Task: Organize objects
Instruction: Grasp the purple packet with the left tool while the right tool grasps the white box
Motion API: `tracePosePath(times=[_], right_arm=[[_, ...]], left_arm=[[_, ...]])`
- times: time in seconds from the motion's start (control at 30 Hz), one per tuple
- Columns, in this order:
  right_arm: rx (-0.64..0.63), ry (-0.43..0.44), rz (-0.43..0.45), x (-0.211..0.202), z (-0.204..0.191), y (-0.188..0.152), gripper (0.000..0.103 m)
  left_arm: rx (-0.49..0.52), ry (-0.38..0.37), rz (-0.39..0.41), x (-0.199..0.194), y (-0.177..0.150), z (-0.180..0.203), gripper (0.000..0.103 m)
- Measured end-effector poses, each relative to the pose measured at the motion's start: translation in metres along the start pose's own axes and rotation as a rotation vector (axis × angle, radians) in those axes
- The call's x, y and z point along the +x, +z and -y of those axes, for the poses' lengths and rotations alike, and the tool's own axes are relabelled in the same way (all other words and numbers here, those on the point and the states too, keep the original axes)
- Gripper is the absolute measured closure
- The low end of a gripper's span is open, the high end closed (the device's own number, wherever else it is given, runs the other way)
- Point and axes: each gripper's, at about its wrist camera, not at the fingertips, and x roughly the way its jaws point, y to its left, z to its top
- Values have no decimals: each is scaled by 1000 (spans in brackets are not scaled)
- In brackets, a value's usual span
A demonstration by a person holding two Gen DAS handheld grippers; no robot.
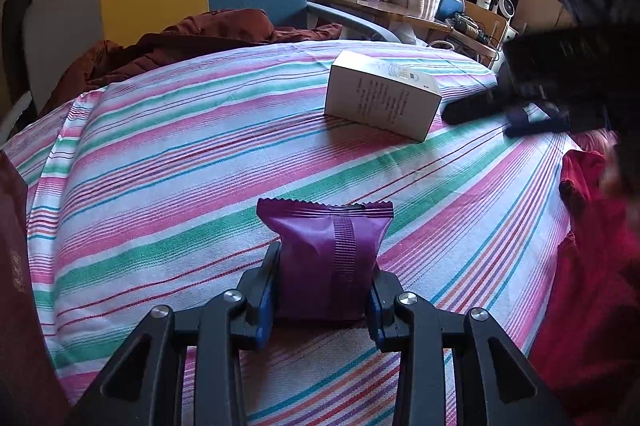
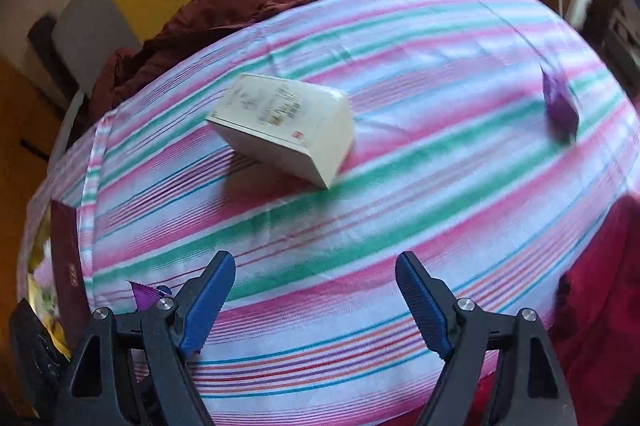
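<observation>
Purple foil filled the near view: a sealed snack packet (image 1: 326,258) stood clamped between the blue pads of the left gripper (image 1: 322,290), jaws narrowed onto its sides, apparently so it could be carried without crushing. It hung just above the striped bedsheet (image 1: 160,186), well short of the white box (image 1: 382,94), which served as the landmark for everything else.

That box lay on its long side near the middle of the sheet. The right gripper (image 2: 316,300) hovered nearer than the box with its jaws wide and nothing between them, probably readying to take it. In the blurred right wrist view, a second purple packet (image 2: 560,106) rested well to the right of the box.

Open sheet surrounded the box on all sides, leaving room to approach. Beyond it, a rust-brown quilt (image 1: 192,38) was heaped at the sheet's far edge. Red cloth (image 1: 592,246) bordered the sheet well right of the box.
</observation>
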Motion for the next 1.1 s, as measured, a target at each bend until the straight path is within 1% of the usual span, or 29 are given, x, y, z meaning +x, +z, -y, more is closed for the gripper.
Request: tracePosePath(times=[0.1,0.17,0.23,0.33,0.4,0.47,0.53,0.6,0.67,0.7,0.73,0.77,0.8,0.83,0.87,0.9,0.97,1.1], right_arm=[[-169,-35,64,-8,-17,24,19],[-250,-59,70,-3,-24,37,18],[-325,-81,52,8,-32,50,18],[-442,-134,-23,37,-44,60,17],[-478,-209,-34,53,-45,67,17],[-489,-256,-5,60,-43,73,17],[-499,-250,-9,68,-44,79,17],[-524,-241,-40,78,-47,80,17],[-555,-257,-54,86,-49,77,17],[-564,-262,-60,89,-51,75,17],[-558,-253,-67,91,-50,74,19],[-532,-224,-80,92,-47,72,22],[-503,-193,-80,92,-45,71,31],[-474,-158,-87,90,-43,70,45],[-442,-126,-94,86,-41,66,50],[-424,-118,-101,84,-42,61,51],[-387,-112,-124,77,-42,48,51],[-311,-43,-165,52,-42,13,51]], left_arm=[[-6,-7,1,0,0,-1,66],[-9,-10,1,0,0,-2,66],[-11,-14,1,0,0,-3,65],[-15,-19,1,-1,0,-4,64],[-19,-24,1,-1,-1,-4,64],[-19,-24,2,-1,-1,-4,64],[-18,-25,2,-1,-1,-3,64],[-21,-27,3,-2,-2,-3,64],[-25,-33,3,-3,-3,-3,64],[-26,-34,4,-3,-4,-3,64],[-26,-34,3,-3,-4,-2,64],[-26,-34,4,-3,-4,-3,64],[-26,-34,4,-2,-3,-3,64],[-28,-37,5,-2,-4,-3,64],[-30,-40,5,-1,-3,-5,64],[-33,-43,6,-1,-3,-5,64],[-35,-45,7,-2,-4,-5,64],[-36,-46,8,-3,-4,-6,64]])
